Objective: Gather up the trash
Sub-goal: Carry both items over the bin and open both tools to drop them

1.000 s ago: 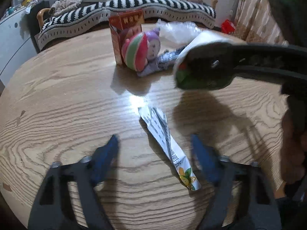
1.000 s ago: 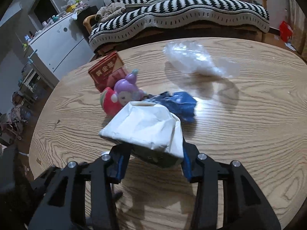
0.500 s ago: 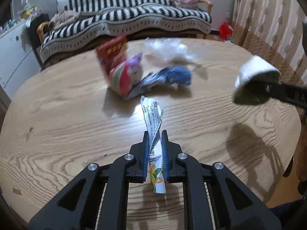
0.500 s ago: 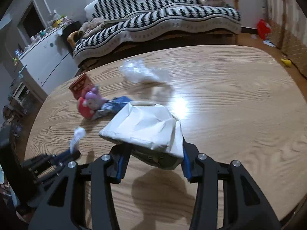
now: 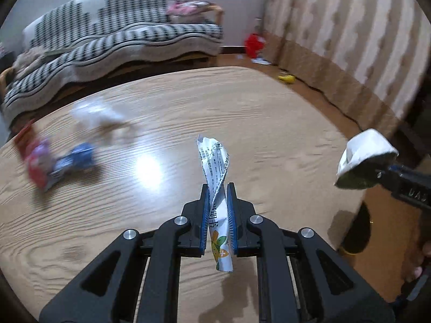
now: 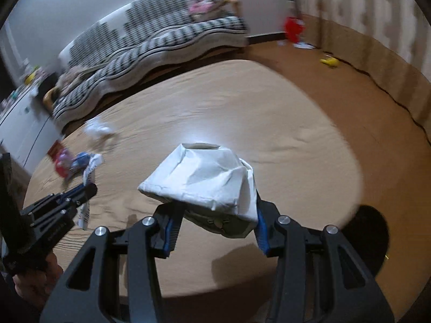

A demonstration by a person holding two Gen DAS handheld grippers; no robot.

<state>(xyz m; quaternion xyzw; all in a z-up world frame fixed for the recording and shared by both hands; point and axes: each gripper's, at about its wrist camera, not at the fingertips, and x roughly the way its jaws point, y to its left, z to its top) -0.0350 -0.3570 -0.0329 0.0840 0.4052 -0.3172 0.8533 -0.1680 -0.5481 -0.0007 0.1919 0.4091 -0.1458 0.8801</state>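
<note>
The left gripper (image 5: pixel 217 202) was clenched on a crumpled white printed wrapper with an orange-flower end (image 5: pixel 215 172), held above the round wooden worktop (image 5: pixel 269 113). At about three o'clock from it, the right gripper (image 6: pixel 215 228) grasped a folded white paper packet with a dark underside (image 6: pixel 204 177). A clear plastic bag (image 5: pixel 94 113) and blurred blue (image 5: pixel 78 158) and red (image 5: pixel 37 164) items lay near the worktop's nine o'clock edge.

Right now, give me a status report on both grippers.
Left hand-held gripper shut on printed white wrapper. Right hand-held gripper shut on crumpled white paper bag. Nothing in the way.
</note>
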